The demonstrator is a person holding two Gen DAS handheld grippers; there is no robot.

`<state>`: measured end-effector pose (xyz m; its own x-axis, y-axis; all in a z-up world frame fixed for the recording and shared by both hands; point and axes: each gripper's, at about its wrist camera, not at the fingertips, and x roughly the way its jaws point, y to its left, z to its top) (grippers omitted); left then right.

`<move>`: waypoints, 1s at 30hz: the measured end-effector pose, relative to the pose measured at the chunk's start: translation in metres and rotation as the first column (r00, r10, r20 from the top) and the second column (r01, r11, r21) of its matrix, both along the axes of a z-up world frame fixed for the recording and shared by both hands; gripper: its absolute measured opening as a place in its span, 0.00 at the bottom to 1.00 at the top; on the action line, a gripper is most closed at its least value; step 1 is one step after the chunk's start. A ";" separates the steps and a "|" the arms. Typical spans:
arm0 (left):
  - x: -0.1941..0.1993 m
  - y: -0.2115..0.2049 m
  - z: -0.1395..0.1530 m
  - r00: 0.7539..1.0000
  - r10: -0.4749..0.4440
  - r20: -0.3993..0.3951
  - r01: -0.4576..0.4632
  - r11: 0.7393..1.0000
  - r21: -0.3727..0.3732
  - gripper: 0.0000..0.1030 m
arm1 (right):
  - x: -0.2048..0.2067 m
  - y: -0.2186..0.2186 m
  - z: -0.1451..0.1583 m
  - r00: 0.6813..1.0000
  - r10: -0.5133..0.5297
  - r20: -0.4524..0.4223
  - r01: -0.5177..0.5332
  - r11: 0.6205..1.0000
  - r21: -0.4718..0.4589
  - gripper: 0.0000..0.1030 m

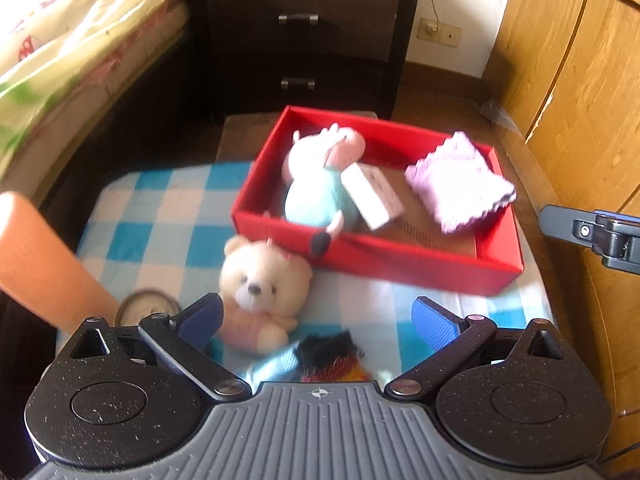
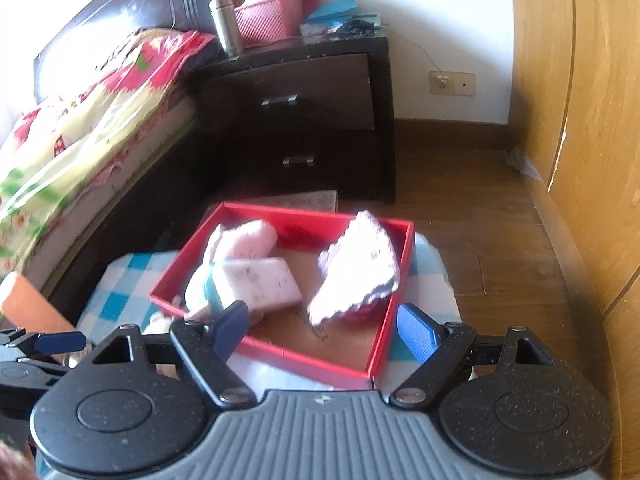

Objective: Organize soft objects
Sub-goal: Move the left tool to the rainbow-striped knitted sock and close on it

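Observation:
A red box (image 1: pixel 400 268) (image 2: pixel 384 344) stands on a blue-and-white checked cloth (image 1: pixel 160 220) (image 2: pixel 120 292). Inside it lie a pink pig plush in a teal dress (image 1: pixel 320 176) (image 2: pixel 240 244), with a white tag, and a small lilac cushion (image 1: pixel 460 180) (image 2: pixel 356 268). A cream teddy bear (image 1: pixel 264 284) lies on the cloth in front of the box, with a black-and-orange soft toy (image 1: pixel 336 356) beside it. My left gripper (image 1: pixel 316 320) hangs open just above the bear, which sits by the left pad. My right gripper (image 2: pixel 320 330) is open over the box's near edge, holding nothing.
A dark bedside cabinet (image 1: pixel 304 40) (image 2: pixel 304 112) stands behind the table, with a bed (image 1: pixel 60 60) (image 2: pixel 80 120) to its left and a wooden wardrobe (image 1: pixel 568 92) (image 2: pixel 580 120) on the right. A round tin (image 1: pixel 144 308) and an orange object (image 1: pixel 36 260) lie at the cloth's left.

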<state>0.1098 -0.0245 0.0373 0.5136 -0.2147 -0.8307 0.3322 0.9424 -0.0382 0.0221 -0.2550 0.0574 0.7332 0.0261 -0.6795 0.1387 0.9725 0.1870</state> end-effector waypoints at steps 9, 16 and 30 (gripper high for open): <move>-0.018 0.009 -0.018 0.997 -0.012 -0.082 0.009 0.999 -0.040 0.93 | -0.028 0.013 -0.013 0.998 0.039 -0.040 -0.040 0.999 -0.018 0.59; -0.031 -0.001 -0.041 0.986 -0.040 -0.159 0.033 0.998 -0.052 0.93 | -0.053 0.024 -0.029 0.993 0.083 -0.087 -0.085 0.996 -0.027 0.59; -0.012 -0.010 -0.079 0.963 0.044 -0.266 -0.067 0.995 -0.079 0.92 | -0.081 0.030 -0.066 0.961 0.195 -0.194 -0.208 0.977 -0.047 0.59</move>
<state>0.0980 -0.0346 -0.0413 0.2922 -0.2693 -0.9177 0.2468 0.9483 -0.1997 -0.0591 -0.2252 -0.0087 0.5767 0.1105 -0.8095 -0.0348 0.9932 0.1108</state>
